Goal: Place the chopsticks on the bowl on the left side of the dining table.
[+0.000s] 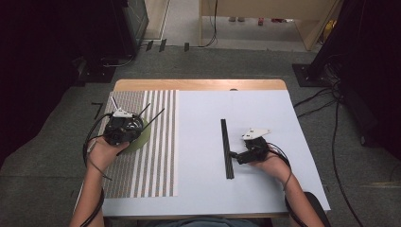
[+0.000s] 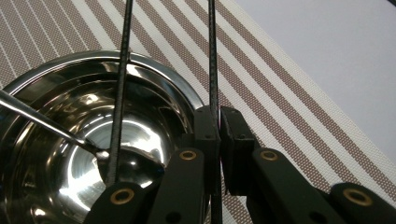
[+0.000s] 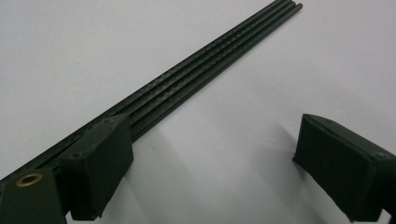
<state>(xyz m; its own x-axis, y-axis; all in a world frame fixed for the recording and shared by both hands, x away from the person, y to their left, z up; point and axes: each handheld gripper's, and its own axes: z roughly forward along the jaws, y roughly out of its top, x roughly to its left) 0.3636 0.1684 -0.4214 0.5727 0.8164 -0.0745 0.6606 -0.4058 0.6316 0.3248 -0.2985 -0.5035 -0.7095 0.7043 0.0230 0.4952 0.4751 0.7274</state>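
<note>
Nearest the lens, your left gripper [image 2: 218, 140], jaws pinched tight on a thin black rod [image 2: 213, 56], holds it upright over the polished steel bowl [image 2: 93, 140] at lower left, apparently to stand it beside the rod already leaning inside. That bowl sits on the brown-and-white striped placemat [image 1: 161, 156] at centre left. At centre right on the white tabletop [image 1: 198, 142], your right gripper [image 1: 238, 156] gapes empty beside the bundle of remaining black rods [image 1: 227, 146], seemingly poised for the next pick.

the high view is evenly lit on the white counter [image 1: 265, 189], dark at both side edges and slightly soft. bright glare streaks the steel bowl [image 2: 56, 140] in the left gripper view. near jaws blur, casting faint soft shadows beside the black rods [image 3: 210, 65].
</note>
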